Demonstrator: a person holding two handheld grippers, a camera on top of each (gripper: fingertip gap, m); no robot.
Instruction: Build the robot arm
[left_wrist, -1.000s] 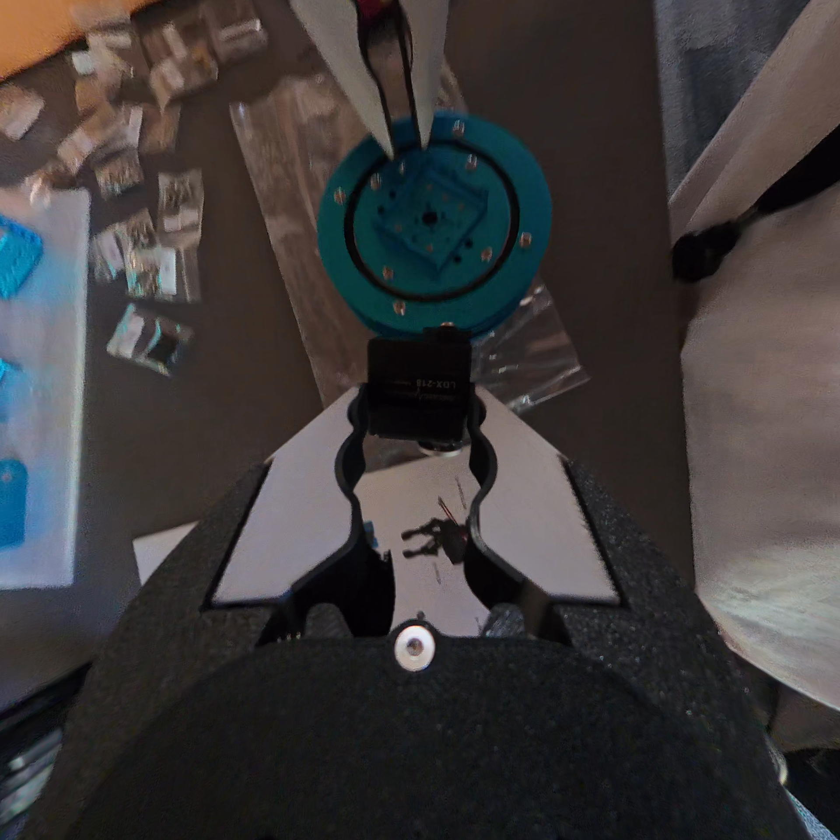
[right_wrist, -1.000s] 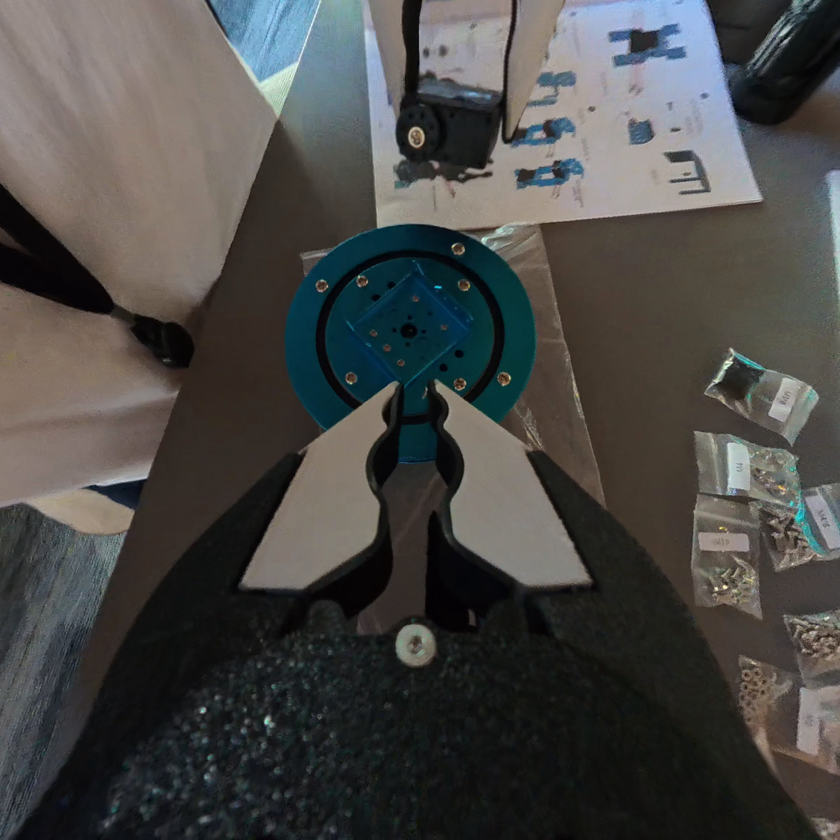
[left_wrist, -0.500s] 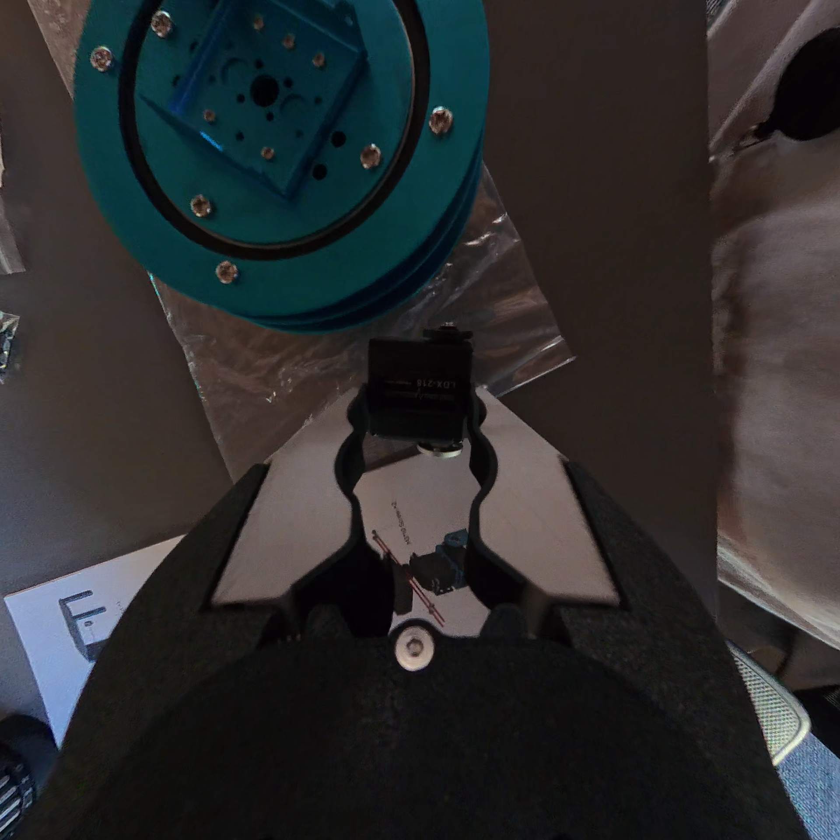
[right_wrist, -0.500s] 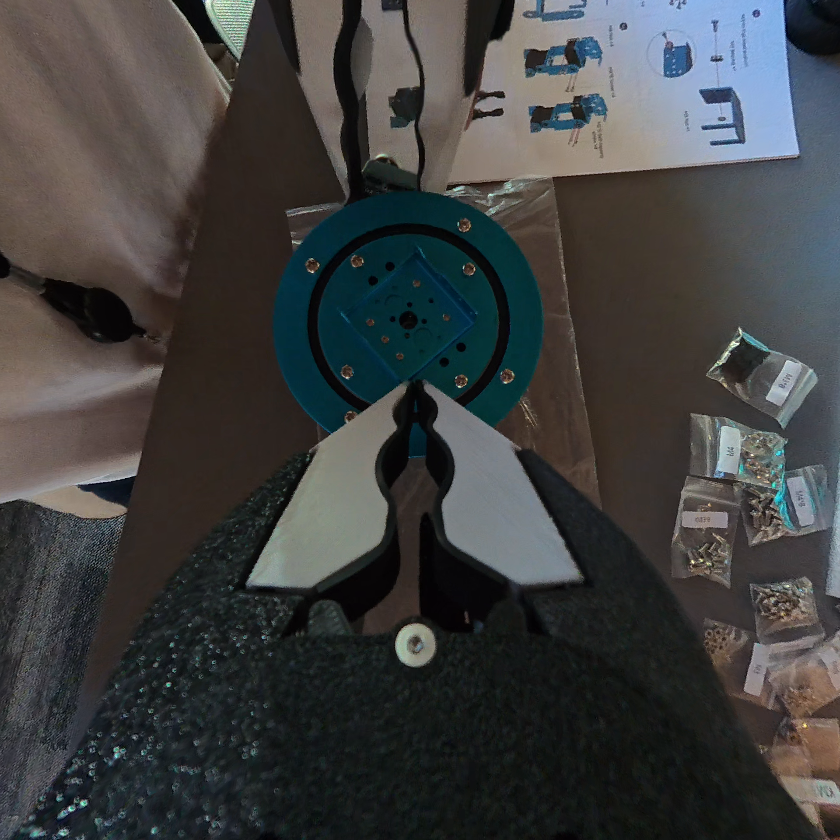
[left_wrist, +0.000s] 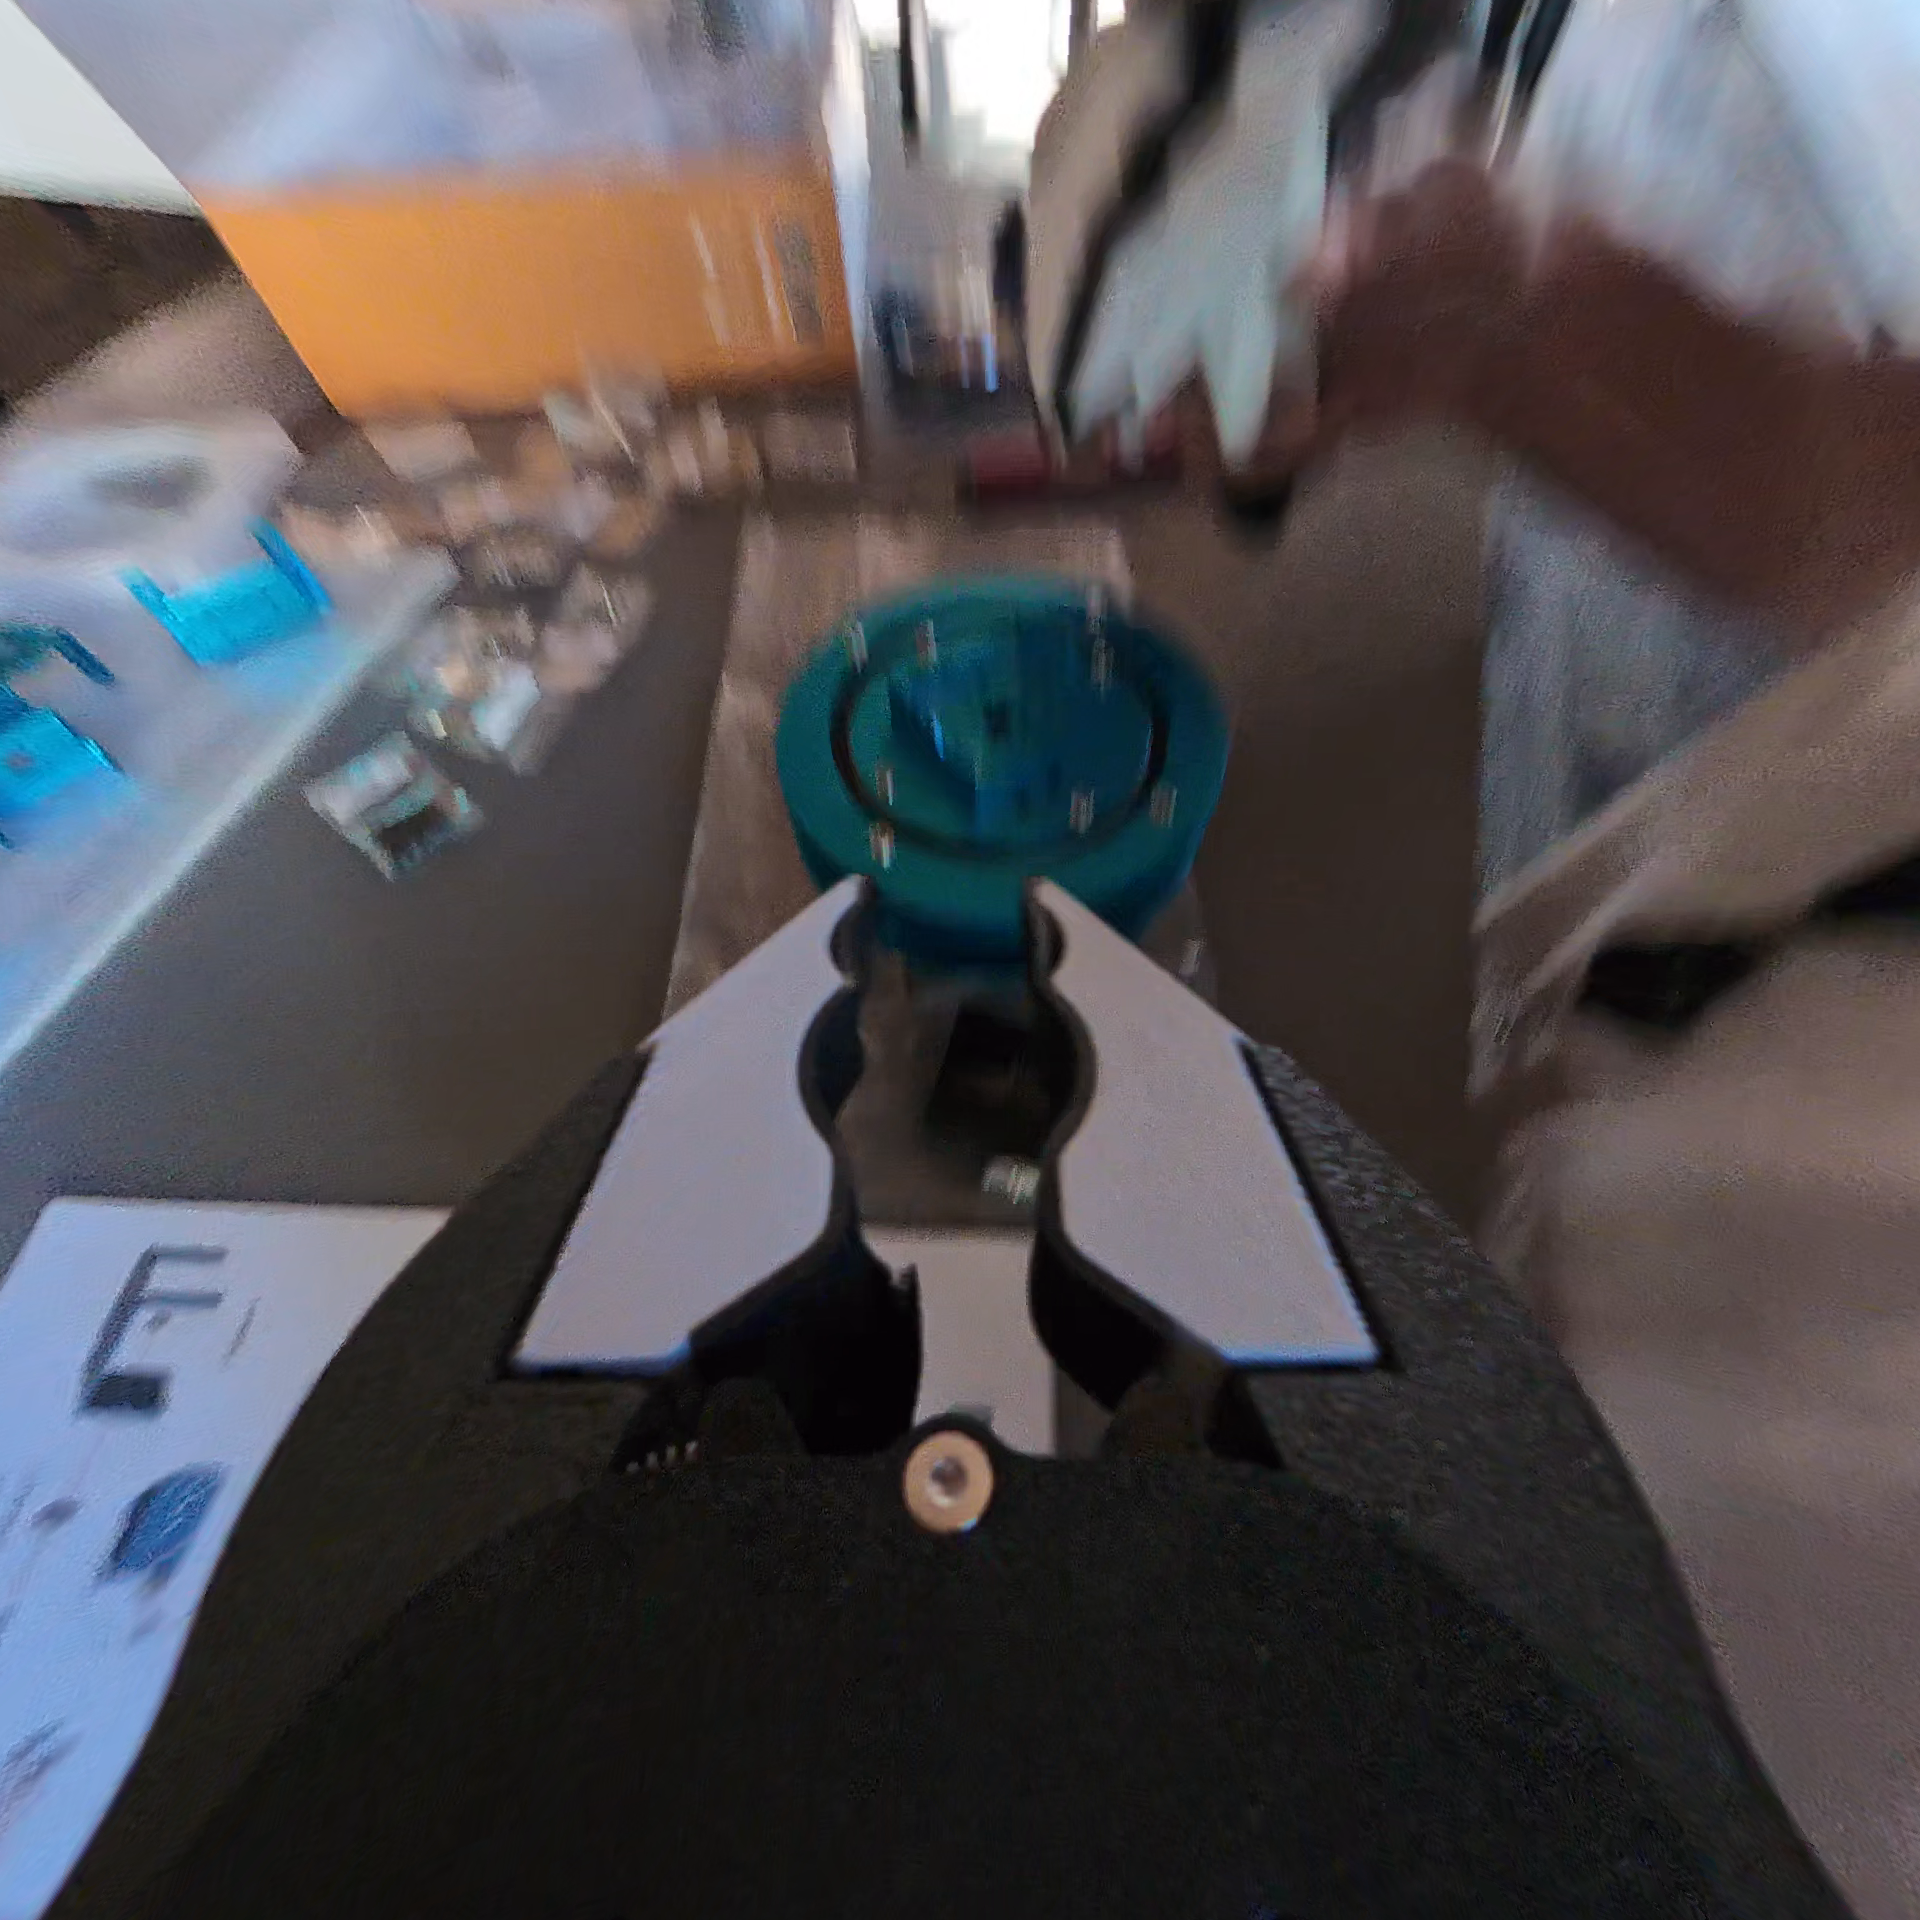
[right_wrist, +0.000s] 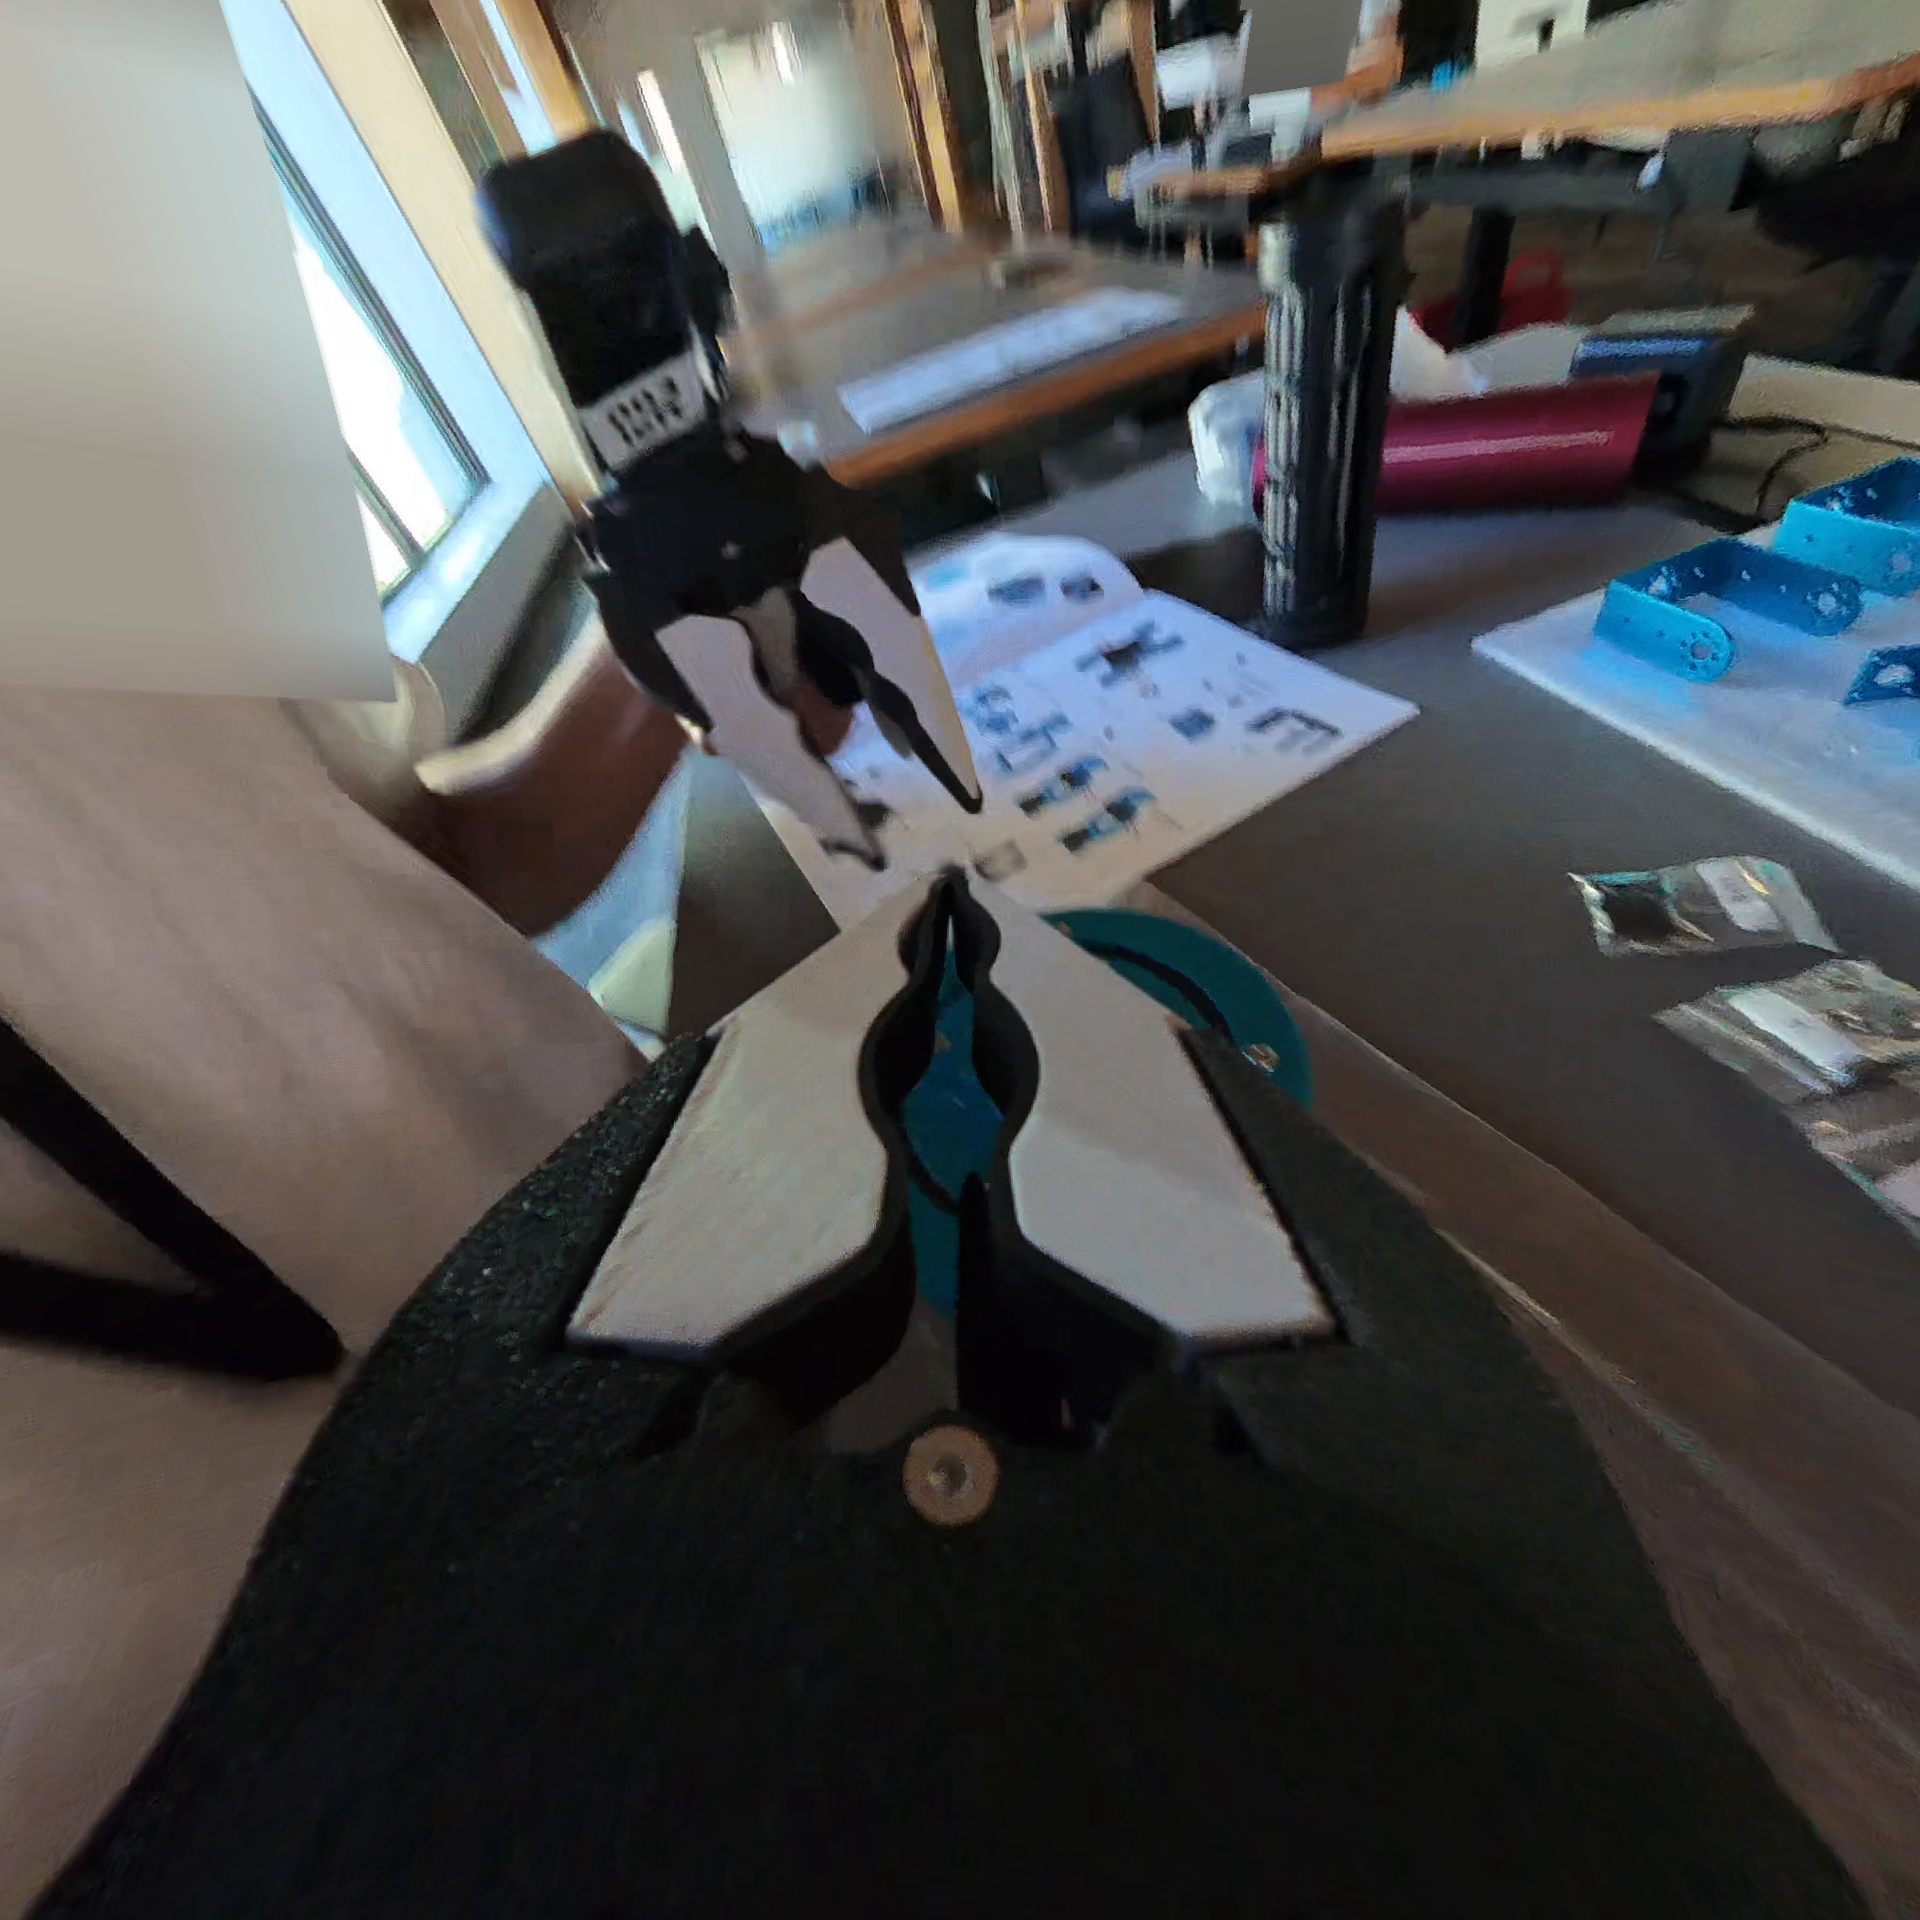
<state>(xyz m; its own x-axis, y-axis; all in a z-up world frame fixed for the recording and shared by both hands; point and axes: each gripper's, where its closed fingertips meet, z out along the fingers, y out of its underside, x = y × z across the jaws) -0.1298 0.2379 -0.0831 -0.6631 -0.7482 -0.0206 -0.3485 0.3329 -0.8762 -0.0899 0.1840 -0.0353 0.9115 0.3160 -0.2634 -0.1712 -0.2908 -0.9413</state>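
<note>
On the grey tabletop (right_wrist: 1507, 862) a teal disc (left_wrist: 997, 758) lies flat, face up, on a clear plastic bag (right_wrist: 1558, 1247), with its raised square middle turned corner-on to the left gripper (left_wrist: 948, 894). That gripper's jaws stand apart with nothing at the tips. A dark block (left_wrist: 987, 1070) shows blurred through the gap, too smeared to tell which way it points or whether it rests on the tabletop. Half a second ago this block was pinched at the tips, right above the disc; now the view has tipped up and the disc sits farther off. The right gripper (right_wrist: 951, 894) has its jaws clenched on nothing, tips meeting, over the disc's near edge; earlier it looked straight down, now it looks across the room. Beyond it lie an instruction sheet (right_wrist: 1143, 727), blue brackets (right_wrist: 1714, 613) and small bags (right_wrist: 1704, 914) of screws. The sheet's print and the white label (right_wrist: 644, 410) on the left gripper's body are too blurred to read.
</note>
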